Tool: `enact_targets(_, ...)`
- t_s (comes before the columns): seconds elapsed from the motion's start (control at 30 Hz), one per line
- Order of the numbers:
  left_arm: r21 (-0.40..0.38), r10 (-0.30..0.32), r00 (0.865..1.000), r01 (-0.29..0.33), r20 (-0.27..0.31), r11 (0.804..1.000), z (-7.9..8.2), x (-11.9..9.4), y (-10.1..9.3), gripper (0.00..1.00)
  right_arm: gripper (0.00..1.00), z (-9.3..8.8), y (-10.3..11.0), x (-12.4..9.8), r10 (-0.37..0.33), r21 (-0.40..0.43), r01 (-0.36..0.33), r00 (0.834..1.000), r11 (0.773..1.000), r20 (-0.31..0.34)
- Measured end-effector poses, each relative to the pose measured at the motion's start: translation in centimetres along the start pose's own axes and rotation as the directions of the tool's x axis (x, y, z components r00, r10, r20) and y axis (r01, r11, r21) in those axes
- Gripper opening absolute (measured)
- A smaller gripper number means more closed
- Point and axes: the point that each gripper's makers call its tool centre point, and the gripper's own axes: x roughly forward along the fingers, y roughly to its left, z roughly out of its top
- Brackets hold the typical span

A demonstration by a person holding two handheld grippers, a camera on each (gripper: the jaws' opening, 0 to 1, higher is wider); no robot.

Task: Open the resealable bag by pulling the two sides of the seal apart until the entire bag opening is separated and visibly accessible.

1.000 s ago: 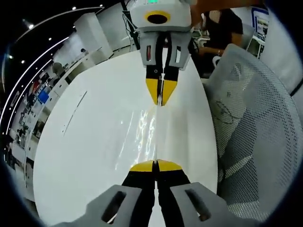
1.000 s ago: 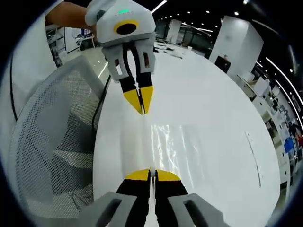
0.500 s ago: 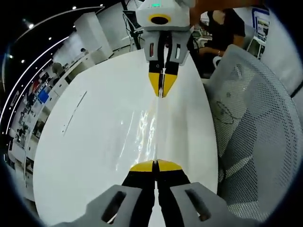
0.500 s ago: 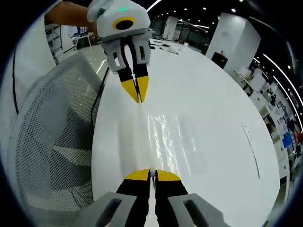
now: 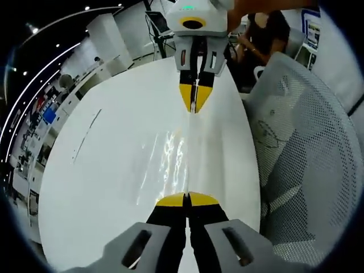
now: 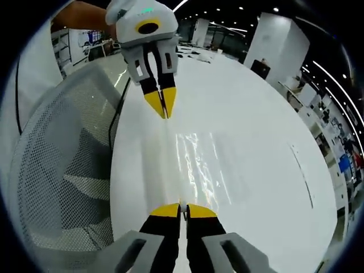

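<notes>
- Left claw (image 5: 187,199) sat at 6 o'clock of the left gripper view, its yellow tips pressed together on the near edge of the resealable bag (image 5: 170,162).
- Right claw (image 5: 194,104) faced it from 12 o'clock in that view, tips likewise pinched on the bag's far edge.
- Compared with a second earlier, the right claw stood farther up the view and looked smaller; the gap between the two claws had widened.
- The bag, clear and glossy, lay stretched between the two claws over the white tabletop (image 5: 102,170), its sheen spreading toward 9 o'clock of the taut line.
- In the right gripper view, the right claw (image 6: 183,210) pinched the bag (image 6: 196,162) at 6 o'clock; the left claw (image 6: 160,107) gripped it near 12 o'clock, also higher and smaller than a second before.
- The stretched span of bag between the tips was longer than earlier.
- A white mesh chair (image 5: 301,148) stood just beside the tabletop edge, at 3 o'clock in the left gripper view, 9 o'clock in the right gripper view (image 6: 62,165).
- Whether the seal had parted could not be told.
</notes>
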Motion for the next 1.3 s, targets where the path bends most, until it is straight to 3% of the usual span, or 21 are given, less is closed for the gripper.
enact_targets(0.43,0.041,0.029,1.0,-0.029,-0.001,0.999,0.0,0.0,0.4,0.0,0.0,0.2,-0.1,-0.2,0.012,0.027,-0.012,1.0,1.0,0.002)
enact_targets(0.57,0.047,0.034,0.999,-0.034,-0.004,0.998,-0.2,0.0,0.4,0.0,0.04,0.5,0.0,-0.3,0.021,0.023,-0.021,1.0,1.0,0.009)
enact_targets(0.87,0.071,0.053,0.999,-0.052,0.0,0.996,-0.2,-0.1,0.5,0.0,0.09,2.1,0.3,-0.2,0.051,0.085,-0.057,0.996,0.995,0.07)
enact_targets(1.13,0.107,0.049,0.999,-0.049,0.005,0.993,-0.1,0.0,0.2,0.0,0.09,4.0,0.1,-0.8,0.032,0.126,-0.05,0.99,0.991,0.138)
enact_targets(1.3,0.122,0.048,0.999,-0.049,0.01,0.991,0.2,0.0,0.1,0.0,0.08,4.5,-0.3,-0.1,0.031,0.142,-0.051,0.989,0.989,0.142)
